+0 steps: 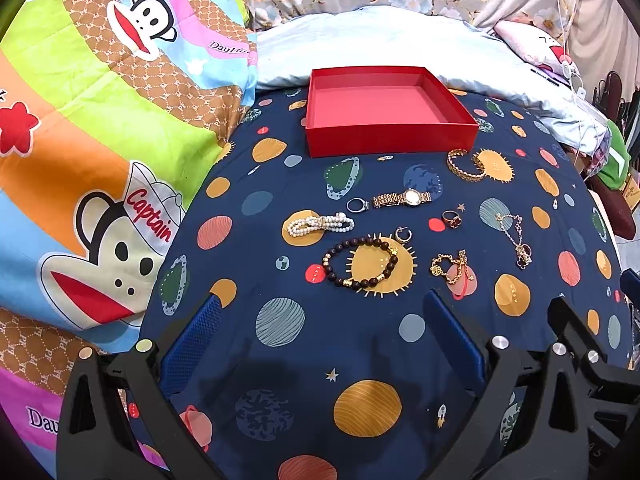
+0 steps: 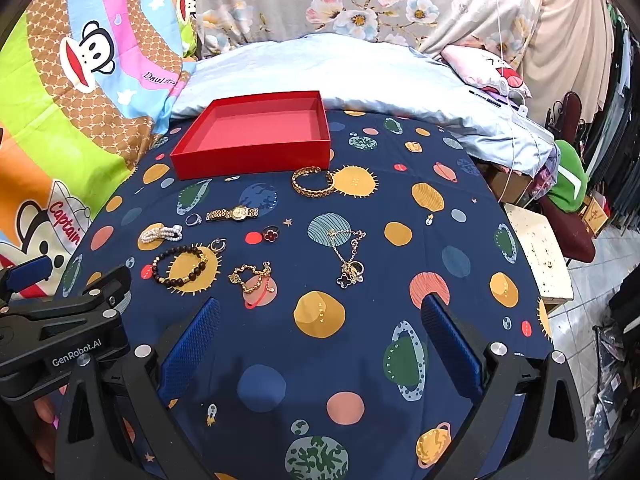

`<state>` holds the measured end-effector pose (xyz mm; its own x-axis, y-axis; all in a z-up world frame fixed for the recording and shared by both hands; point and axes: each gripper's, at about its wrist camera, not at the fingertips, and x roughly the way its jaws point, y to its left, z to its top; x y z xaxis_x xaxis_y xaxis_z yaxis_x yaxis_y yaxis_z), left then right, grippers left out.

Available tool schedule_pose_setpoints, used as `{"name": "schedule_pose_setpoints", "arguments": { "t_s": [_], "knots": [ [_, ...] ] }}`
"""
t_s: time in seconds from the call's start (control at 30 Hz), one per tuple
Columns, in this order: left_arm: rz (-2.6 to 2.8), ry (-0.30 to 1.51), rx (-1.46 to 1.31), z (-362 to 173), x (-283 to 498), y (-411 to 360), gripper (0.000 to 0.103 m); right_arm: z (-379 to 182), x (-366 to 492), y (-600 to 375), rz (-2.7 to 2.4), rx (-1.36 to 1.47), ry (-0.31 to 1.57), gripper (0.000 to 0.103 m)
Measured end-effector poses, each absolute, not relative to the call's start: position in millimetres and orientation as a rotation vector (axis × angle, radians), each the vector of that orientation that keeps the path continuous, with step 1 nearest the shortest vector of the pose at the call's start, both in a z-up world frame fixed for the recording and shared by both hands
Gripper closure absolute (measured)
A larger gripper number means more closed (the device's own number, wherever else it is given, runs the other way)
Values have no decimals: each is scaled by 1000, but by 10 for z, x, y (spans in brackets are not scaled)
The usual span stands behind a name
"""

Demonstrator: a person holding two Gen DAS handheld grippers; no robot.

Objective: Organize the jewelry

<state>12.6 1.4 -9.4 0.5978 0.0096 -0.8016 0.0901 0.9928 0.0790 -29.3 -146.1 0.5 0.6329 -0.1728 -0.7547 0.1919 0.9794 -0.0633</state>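
Observation:
An empty red box (image 1: 390, 136) (image 2: 248, 162) sits at the far side of the navy planet-print cover. In front of it lie a gold cuff (image 1: 466, 165) (image 2: 312, 181), a gold watch (image 1: 402, 199) (image 2: 232, 213), a silver ring (image 1: 357, 205) (image 2: 194, 219), a pearl bracelet (image 1: 320, 224) (image 2: 161, 233), a dark bead bracelet (image 1: 360, 262) (image 2: 180, 265), a hoop earring (image 1: 403, 235) (image 2: 217, 245), a red-stone ring (image 1: 452, 219) (image 2: 272, 233), a gold chain bracelet (image 1: 452, 266) (image 2: 252, 278) and a thin necklace (image 1: 516, 240) (image 2: 348, 258). My left gripper (image 1: 324, 320) and right gripper (image 2: 320, 324) both stand open and empty, short of the jewelry.
A bright cartoon-monkey quilt (image 1: 80, 140) (image 2: 60, 100) is bunched on the left. A pale blue pillow (image 1: 380, 40) (image 2: 320, 72) lies behind the box. To the right the bed ends, with a white stool (image 2: 538, 252) and a tiled floor (image 2: 600, 264) beyond. The left gripper's body (image 2: 64, 320) is beside the right one.

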Motion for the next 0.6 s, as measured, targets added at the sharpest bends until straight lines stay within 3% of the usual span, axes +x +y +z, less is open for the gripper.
{"name": "schedule_pose_setpoints", "arguments": {
  "t_s": [0.6],
  "knots": [
    [-41,938,125,-114,178,-36,5,-52,-271,-1539,-203,38,865,5]
  ]
}}
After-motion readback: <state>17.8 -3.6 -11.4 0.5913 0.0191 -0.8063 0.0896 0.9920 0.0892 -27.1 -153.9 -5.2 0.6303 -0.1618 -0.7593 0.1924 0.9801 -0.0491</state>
